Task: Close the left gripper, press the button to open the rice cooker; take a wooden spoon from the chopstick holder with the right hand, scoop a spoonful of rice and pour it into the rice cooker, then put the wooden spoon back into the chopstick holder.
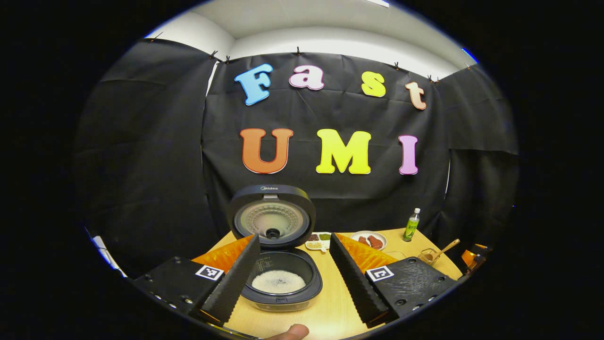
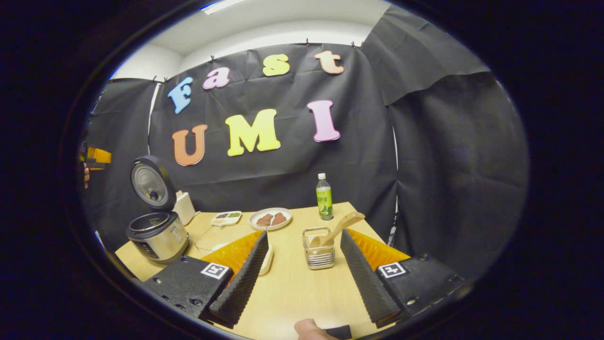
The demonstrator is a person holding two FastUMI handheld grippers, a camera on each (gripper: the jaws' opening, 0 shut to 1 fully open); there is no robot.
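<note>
the cooker (image 1: 281,278) stands open on the bench (image 2: 292,288), rice inside. the spoon (image 2: 337,227) leans in the holder (image 2: 319,254). both grippers, left (image 1: 295,274) and right (image 2: 304,274), hover with fingers spread, holding nothing.

Rice cooker (image 1: 281,264) lid-up, white rice inside; wooden spoon (image 2: 336,230) leaning in wire chopstick holder (image 2: 319,249).

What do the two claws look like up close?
Each claw, left and right, has two long wedge-shaped fingers with ribbed inner faces and orange panels on their outer sides. Each finger sits on a flat black block with small screws and a square black-and-white marker. A bare fingertip shows at the bottom edge.
</note>
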